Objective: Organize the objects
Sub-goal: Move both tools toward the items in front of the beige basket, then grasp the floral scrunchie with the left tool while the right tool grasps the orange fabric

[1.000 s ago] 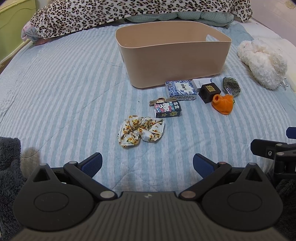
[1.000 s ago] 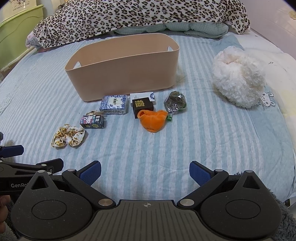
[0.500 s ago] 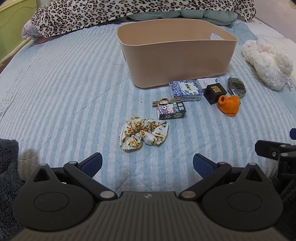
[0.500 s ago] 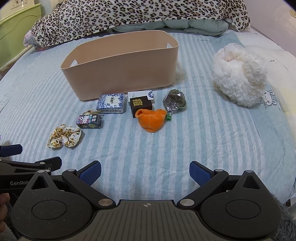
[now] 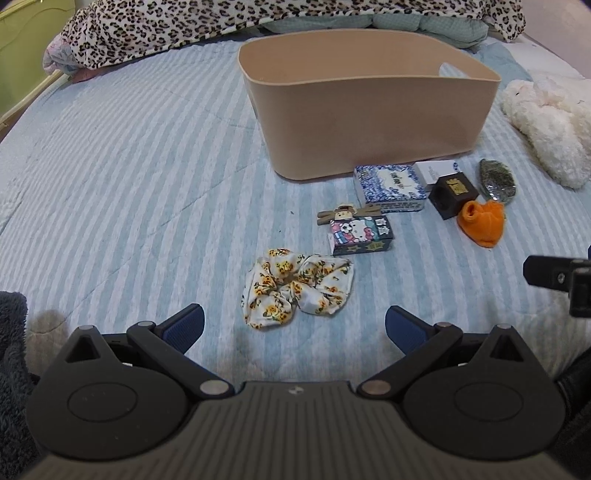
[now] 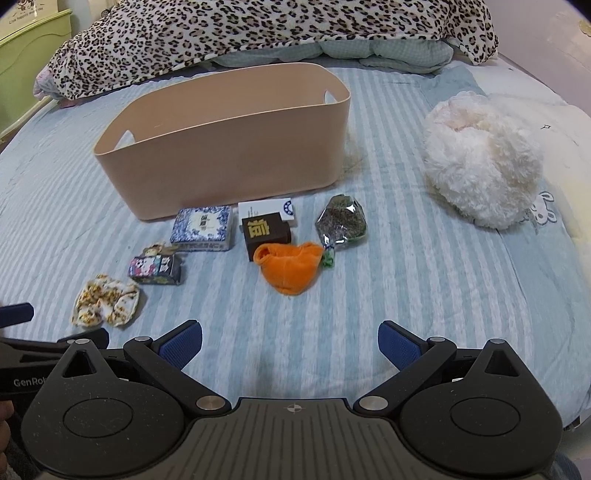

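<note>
A beige bin (image 5: 369, 122) (image 6: 229, 162) stands on the striped bed, nothing visible inside it. In front of it lie a floral scrunchie (image 5: 295, 291) (image 6: 105, 304), a cartoon-printed box (image 5: 360, 234) (image 6: 155, 269), a blue-white tin (image 5: 389, 186) (image 6: 203, 227), a black cube box (image 5: 452, 194) (image 6: 266, 232), an orange cloth (image 5: 482, 221) (image 6: 290, 266) and a green foil packet (image 5: 496, 181) (image 6: 341, 221). My left gripper (image 5: 293, 326) is open and empty, just short of the scrunchie. My right gripper (image 6: 290, 343) is open and empty, short of the orange cloth.
A white fluffy plush (image 6: 480, 166) (image 5: 546, 125) lies to the right. A leopard-print blanket (image 6: 258, 33) is bunched behind the bin. A green cabinet (image 6: 22, 51) stands at far left. A small wooden figure (image 5: 347, 214) and a white card (image 6: 266, 210) lie among the objects.
Both grippers have moved forward toward the objects, which now look larger and nearer. Both stay open and empty. Nothing on the bed has moved.
</note>
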